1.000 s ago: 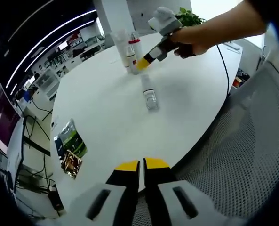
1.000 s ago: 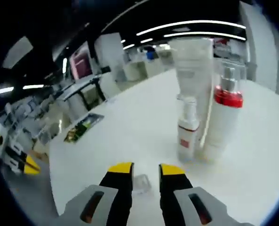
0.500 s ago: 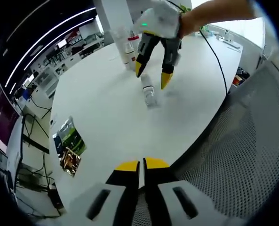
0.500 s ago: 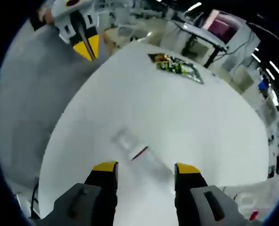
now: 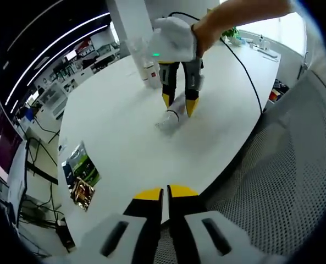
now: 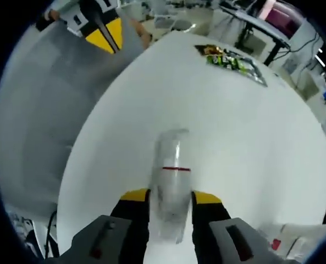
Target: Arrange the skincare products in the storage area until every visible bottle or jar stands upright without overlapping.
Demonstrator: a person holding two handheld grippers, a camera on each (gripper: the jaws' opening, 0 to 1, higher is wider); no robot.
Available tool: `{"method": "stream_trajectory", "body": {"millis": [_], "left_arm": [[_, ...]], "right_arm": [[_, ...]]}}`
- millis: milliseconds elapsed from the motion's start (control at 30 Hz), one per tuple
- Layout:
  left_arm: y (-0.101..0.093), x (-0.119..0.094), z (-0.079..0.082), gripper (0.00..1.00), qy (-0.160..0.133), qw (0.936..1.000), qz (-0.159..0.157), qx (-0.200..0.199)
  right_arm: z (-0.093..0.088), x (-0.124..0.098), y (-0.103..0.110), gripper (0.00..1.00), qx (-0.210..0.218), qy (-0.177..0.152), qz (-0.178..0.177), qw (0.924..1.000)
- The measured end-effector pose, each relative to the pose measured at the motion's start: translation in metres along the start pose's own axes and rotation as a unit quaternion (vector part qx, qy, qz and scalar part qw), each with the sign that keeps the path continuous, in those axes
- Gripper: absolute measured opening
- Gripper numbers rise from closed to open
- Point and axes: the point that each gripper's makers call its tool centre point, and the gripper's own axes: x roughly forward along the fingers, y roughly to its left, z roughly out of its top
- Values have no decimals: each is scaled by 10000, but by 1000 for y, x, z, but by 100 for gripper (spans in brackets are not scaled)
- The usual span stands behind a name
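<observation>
Bottle (image 6: 171, 181), clear plastic with a red band, lies on its side on the white table (image 6: 250, 126), clamped between the right gripper's (image 6: 171, 197) jaws. Left gripper view adds upright bottles (image 5: 148, 69) near the far edge. Left gripper (image 5: 166, 192) is closed, empty, over the near rim. Wide bare tabletop surrounds the bottle.

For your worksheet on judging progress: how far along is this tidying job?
Done: bottles stand upright at the table's far side. In hand: the right tongs close on the clear bottle lying on its side. Left: stand it upright. The left tongs wait shut.
</observation>
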Motion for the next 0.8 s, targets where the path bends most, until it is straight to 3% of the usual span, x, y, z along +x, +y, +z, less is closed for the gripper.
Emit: {"method": "stream_trajectory", "body": {"millis": [33, 100, 133, 167, 200, 267, 300, 367, 400, 433, 467, 567, 600, 633, 667, 700, 733, 767, 800], "left_arm": [[3, -4, 11, 0, -254, 9996, 59, -121], [8, -11, 24, 0, -574, 9975, 123, -405], [14, -18, 34, 2, -800, 9908, 250, -1060], [16, -23, 45, 3, -1054, 9874, 289, -1147], [19, -31, 62, 5, -1477, 9778, 426, -1425], [15, -43, 80, 7, -1921, 9622, 391, -1892], [13, -45, 82, 7, -1967, 9595, 366, -1984], [7, -53, 91, 6, -2226, 9432, 253, -2454], [0, -58, 96, 7, -2376, 9268, 27, -2909], [-2, -61, 99, 8, -2494, 9163, -61, -3132], [-3, -65, 102, 9, -2597, 9066, -137, -3323], [-6, -70, 106, 13, -2745, 8851, -367, -3741], [-6, -70, 107, 13, -2754, 8724, -496, -4008], [-4, -71, 108, 13, -2810, 8651, -532, -4122], [-1, -73, 110, 14, -2912, 8524, -567, -4306], [1, -74, 112, 15, -2983, 8433, -587, -4432], [2, -76, 113, 16, -3009, 8352, -669, -4555], [2, -77, 116, 16, -3084, 8252, -730, -4675], [4, -80, 121, 17, -3253, 8109, -806, -4798]], "right_arm": [[-2, 0, -1, 24, -115, 20, -40, 9999], [-4, -2, 5, 20, 58, 0, -60, 10000], [-4, -2, 6, 20, 221, -89, -161, 9996], [-3, -1, 6, 19, 319, -163, -196, 9992], [-4, -2, 6, 19, 618, -244, -296, 9974], [-7, -4, 6, 17, 1056, -351, -489, 9926], [-8, -6, 3, 16, 1163, -407, -692, 9900], [-4, -14, 3, 15, 1568, -849, -965, 9792], [1, -19, 5, 15, 1837, -1114, -989, 9716], [7, -27, 7, 15, 2206, -1530, -1047, 9576], [9, -33, 8, 15, 2420, -1719, -1079, 9488], [17, -53, 17, 15, 3031, -2384, -1059, 9165], [22, -58, 20, 15, 3188, -2600, -980, 9062], [29, -68, 26, 15, 3414, -2960, -857, 8880], [33, -74, 29, 15, 3541, -3170, -797, 8762], [38, -84, 33, 15, 3759, -3443, -725, 8573], [42, -90, 36, 15, 3880, -3637, -623, 8446], [48, -101, 41, 15, 3978, -3936, -530, 8271], [52, -108, 45, 15, 4125, -4115, -445, 8115]]}}
